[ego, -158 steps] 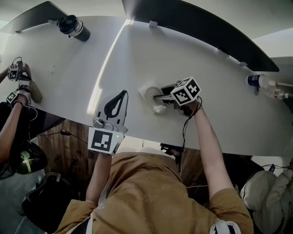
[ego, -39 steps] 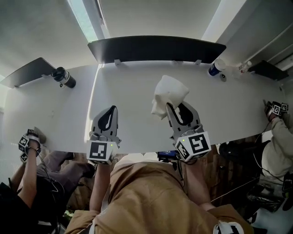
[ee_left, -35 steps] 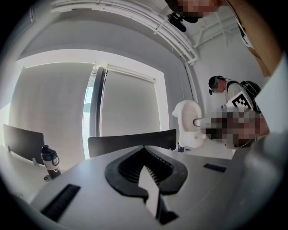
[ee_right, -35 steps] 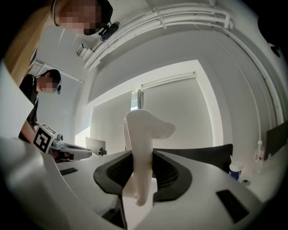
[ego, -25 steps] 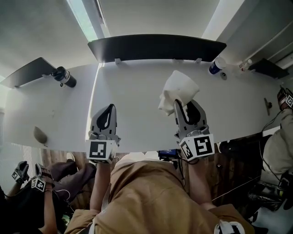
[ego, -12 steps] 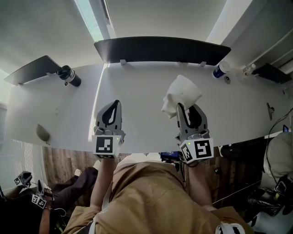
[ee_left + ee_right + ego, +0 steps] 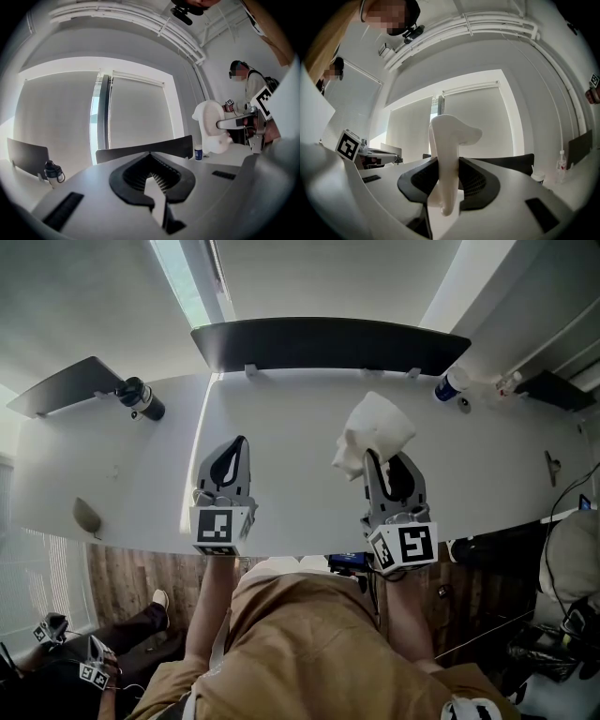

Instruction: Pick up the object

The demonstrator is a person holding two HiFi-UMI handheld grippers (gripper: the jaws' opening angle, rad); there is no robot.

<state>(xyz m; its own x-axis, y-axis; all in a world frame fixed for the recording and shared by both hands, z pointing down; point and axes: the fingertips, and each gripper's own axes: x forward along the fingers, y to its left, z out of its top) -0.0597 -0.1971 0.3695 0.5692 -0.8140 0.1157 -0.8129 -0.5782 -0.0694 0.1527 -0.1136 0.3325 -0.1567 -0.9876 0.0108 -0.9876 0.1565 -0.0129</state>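
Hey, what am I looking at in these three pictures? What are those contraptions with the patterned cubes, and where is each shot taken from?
A person at a white table holds a two-jawed tool in each hand. One picture comes from a camera on their head, looking down. The other two come from cameras riding on each tool, looking along its jaws. The right hand-held gripper is clamped on a white moulded object. The left hand-held gripper is shut and empty. A dark bottle and a blue-and-white bottle stand on the table.

The white object (image 7: 375, 432) looks smooth matt plastic; the table (image 7: 281, 418) is smooth, faintly glossy.
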